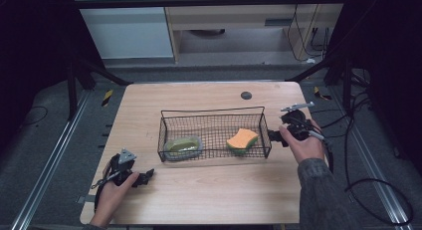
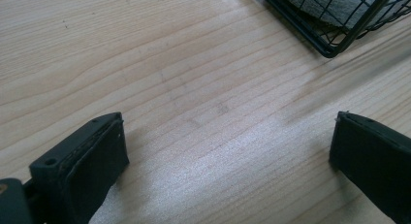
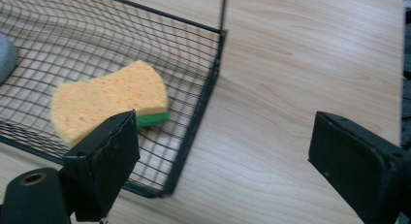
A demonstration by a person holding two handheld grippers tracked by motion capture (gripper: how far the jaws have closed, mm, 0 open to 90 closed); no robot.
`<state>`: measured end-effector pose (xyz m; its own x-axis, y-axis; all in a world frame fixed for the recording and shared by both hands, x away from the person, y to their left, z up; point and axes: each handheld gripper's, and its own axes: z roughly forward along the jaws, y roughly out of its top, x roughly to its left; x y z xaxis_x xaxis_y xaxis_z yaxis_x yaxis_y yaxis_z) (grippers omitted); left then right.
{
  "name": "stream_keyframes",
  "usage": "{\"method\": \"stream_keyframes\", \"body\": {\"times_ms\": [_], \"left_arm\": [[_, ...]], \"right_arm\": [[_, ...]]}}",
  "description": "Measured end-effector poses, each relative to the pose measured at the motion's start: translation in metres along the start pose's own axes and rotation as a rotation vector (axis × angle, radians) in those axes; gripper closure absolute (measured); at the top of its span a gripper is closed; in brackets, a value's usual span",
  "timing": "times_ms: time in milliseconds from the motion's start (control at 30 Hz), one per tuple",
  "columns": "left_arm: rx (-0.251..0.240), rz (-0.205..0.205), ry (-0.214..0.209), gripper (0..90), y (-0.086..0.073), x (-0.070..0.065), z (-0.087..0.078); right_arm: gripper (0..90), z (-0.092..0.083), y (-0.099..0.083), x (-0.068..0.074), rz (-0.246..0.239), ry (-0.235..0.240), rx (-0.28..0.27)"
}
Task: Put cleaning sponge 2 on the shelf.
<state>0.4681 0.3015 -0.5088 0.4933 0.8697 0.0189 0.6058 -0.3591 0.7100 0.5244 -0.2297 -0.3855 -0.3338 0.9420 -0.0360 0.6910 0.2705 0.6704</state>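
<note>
Sponge (image 1: 242, 139), orange over a green layer, lies inside the wire basket (image 1: 214, 113) at its right end, tilted against the right wall. A grey dish (image 1: 182, 147) holding something yellow-green sits in the basket's near left corner, well apart from the sponge. The basket stands mid-table on the wooden table (image 1: 199, 190).

Right gripper (image 1: 275, 136) is held just outside the basket's right wall, jaws released and holding nothing; in the right gripper view the basket's wire corner (image 3: 213, 83) stands between its jaws and the sponge (image 3: 109, 100).

Left gripper (image 1: 147, 176) rests on the table near the left front corner of the basket, jaws spread wide with only bare wood (image 2: 218, 112) between them.

A small dark disc (image 1: 246, 95) lies on the far part of the table, behind the basket.
</note>
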Motion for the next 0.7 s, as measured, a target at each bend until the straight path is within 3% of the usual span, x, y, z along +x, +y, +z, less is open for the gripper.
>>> {"method": "stream_keyframes", "body": {"times_ms": [167, 300, 500, 700], "left_arm": [[0.001, 0.0, 0.001, 0.0, 0.0, 0.0, 0.0], [0.001, -0.001, 0.002, 0.0, 0.0, 0.0, 0.0], [-0.002, -0.004, 0.002, 0.0, 0.0, 0.0, 0.0], [-0.002, -0.002, 0.002, 0.0, 0.0, 0.0, 0.0]], "right_arm": [[10.8, -0.004, -0.027, -0.018, 0.044, -0.044, -0.067], [9.4, 0.006, -0.056, -0.029, 0.072, -0.102, -0.089], [8.6, 0.036, -0.095, -0.033, 0.094, -0.112, -0.033], [8.3, 0.055, -0.117, -0.036, 0.142, -0.116, -0.04]]}}
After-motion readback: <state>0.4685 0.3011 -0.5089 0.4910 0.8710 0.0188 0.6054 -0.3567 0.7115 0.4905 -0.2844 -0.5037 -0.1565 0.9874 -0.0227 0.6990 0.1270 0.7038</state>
